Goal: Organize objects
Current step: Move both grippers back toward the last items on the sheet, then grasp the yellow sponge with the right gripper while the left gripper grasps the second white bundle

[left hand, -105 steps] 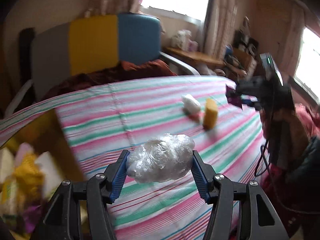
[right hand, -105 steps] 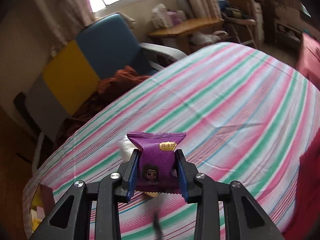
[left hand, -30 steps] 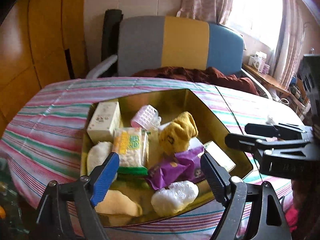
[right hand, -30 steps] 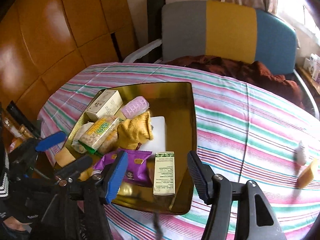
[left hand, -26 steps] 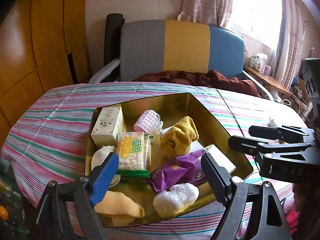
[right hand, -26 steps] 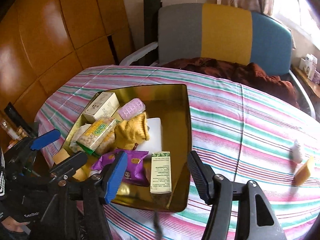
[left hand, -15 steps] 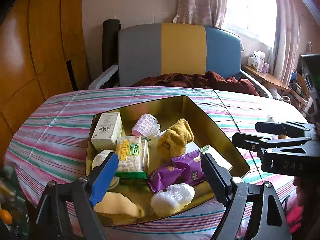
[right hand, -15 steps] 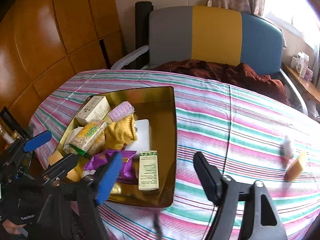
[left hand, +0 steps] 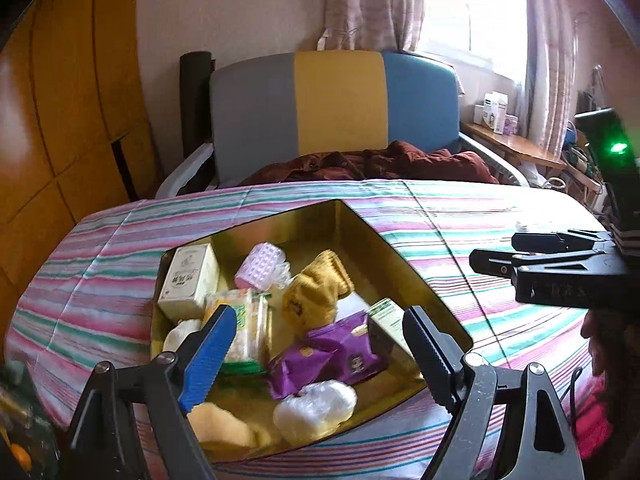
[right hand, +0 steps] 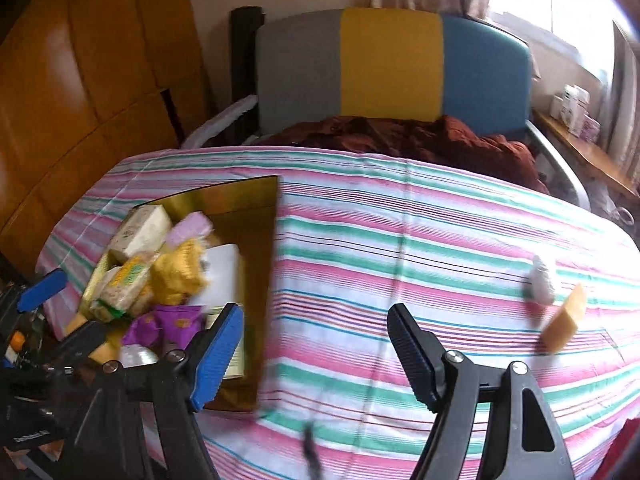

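Observation:
A gold tray (left hand: 280,220) on the striped tablecloth holds several things. Among them are a purple snack packet (left hand: 332,354), a plastic-wrapped white ball (left hand: 316,404), a yellow sock (left hand: 316,300) and a cream box (left hand: 188,280). My left gripper (left hand: 318,320) hovers open over the tray's near end, nothing between its fingers. My right gripper (right hand: 316,316) is open and empty above bare cloth just right of the tray (right hand: 240,196). A yellow block (right hand: 564,322) and a small white object (right hand: 542,280) lie on the cloth far right.
A grey, yellow and blue chair (left hand: 340,100) with a brown garment (left hand: 372,164) stands behind the table. Wooden panels (right hand: 80,80) line the left wall. A shelf with small boxes (left hand: 496,112) sits under the window. The right gripper (left hand: 496,250) shows side-on at the right.
The ball and the purple packet, held earlier, now lie in the tray. The right gripper's jaws have widened and it has swung right, off the tray. The left gripper has drawn back slightly.

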The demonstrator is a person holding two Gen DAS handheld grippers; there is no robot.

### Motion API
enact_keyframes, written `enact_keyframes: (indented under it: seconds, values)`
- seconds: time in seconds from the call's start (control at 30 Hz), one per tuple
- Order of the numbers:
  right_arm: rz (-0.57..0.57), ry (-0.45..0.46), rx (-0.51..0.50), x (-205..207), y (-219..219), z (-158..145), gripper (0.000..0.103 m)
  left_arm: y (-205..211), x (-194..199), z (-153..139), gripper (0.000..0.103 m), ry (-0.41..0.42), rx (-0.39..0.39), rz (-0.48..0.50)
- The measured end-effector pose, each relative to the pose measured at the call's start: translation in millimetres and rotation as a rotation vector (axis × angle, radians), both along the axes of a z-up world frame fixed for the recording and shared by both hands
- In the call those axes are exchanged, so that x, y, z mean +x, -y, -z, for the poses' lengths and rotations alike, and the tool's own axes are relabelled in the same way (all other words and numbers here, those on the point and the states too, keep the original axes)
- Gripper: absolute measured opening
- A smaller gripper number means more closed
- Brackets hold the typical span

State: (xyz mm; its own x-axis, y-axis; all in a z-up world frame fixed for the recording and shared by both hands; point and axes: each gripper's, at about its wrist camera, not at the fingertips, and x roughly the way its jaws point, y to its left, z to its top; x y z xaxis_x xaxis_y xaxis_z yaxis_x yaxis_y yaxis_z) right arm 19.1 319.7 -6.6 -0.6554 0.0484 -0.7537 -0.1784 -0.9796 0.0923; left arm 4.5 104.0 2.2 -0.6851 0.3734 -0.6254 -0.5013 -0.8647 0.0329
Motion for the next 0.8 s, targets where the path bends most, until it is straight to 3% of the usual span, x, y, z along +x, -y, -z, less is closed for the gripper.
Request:
enact_keyframes:
  seconds: [0.3, 0.6, 0.8]
  values:
    - [0.253, 0.083, -0.032, 18, -113, 12, 0.076, -42, -2, -11, 0.085, -0.019, 0.003, 0.107]
    - [0.641, 0.131, -0.222, 74, -266, 42, 0.076, -98, -14, -12, 0.086, 0.016, 0.010, 0.213]
    - [0.629, 0.175, -0.286, 63, -292, 66, 0.076, -149, -24, -6, 0.086, 0.085, 0.011, 0.291]
